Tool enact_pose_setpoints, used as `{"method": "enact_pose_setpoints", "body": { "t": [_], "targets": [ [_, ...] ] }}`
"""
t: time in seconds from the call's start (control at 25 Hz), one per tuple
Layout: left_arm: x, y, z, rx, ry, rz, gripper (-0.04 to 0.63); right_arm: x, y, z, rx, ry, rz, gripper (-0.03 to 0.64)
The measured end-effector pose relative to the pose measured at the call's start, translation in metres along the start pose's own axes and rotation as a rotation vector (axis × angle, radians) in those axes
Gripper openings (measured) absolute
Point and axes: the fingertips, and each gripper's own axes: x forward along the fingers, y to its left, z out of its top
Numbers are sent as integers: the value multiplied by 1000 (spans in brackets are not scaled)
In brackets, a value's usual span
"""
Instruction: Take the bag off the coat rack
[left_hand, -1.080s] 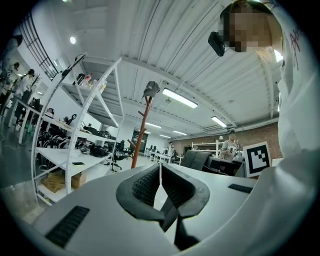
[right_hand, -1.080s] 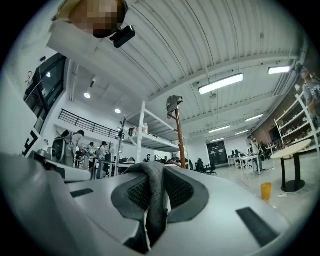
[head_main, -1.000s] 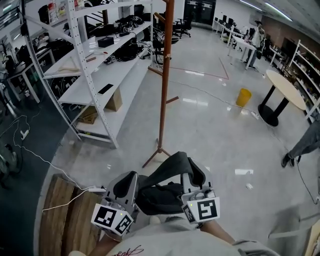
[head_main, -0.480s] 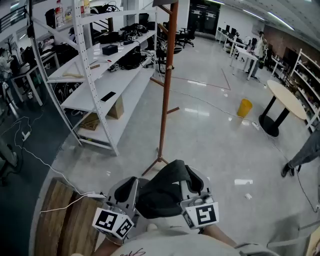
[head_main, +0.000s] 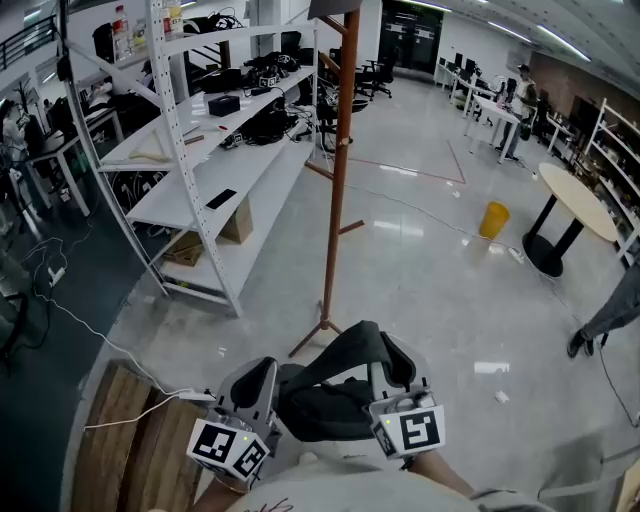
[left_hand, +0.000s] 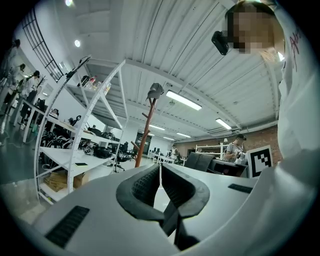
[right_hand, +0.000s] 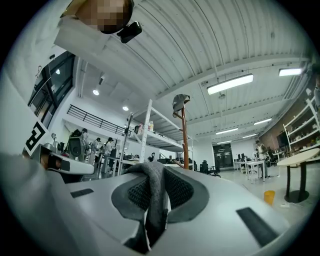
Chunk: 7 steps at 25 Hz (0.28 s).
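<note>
Bag (head_main: 322, 405): dark grey, seen in the head view low in the frame, between the two grippers and close to the person's chest. It is clear of the rack (head_main: 336, 190) and well apart from it. Its strap (head_main: 352, 342) is carried up from the bag body to the right gripper (head_main: 388, 352).

Right gripper view: the jaws of the right gripper (right_hand: 155, 172) are closed on the strap (right_hand: 153, 186), which is pinched between the ribbed pads and draped over their tips.

Left gripper view: the jaws of the left gripper (left_hand: 160, 171) are brought together, with only a thin slit left between the pads and nothing held. In the head view the left gripper (head_main: 256, 376) is seen just beside the bag's left side; contact cannot be judged.

Rack: a brown pole, upright on splayed feet on the glossy floor (head_main: 420, 280), with short pegs along its length. A grey cap (right_hand: 180, 102) is seen on its top in the right gripper view.

Surroundings: white shelving (head_main: 200, 150) loaded with dark equipment stands left of the rack. A yellow bin (head_main: 492, 220) and a round table (head_main: 572, 198) are seen at right. A wooden surface (head_main: 120, 440) lies at lower left.
</note>
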Motion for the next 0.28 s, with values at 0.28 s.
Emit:
{"method": "enact_pose_setpoints", "body": {
  "t": [0.28],
  "targets": [
    [0, 2, -4, 0, 6, -7, 28, -2, -3, -4, -7, 0, -12, 48]
  ]
}}
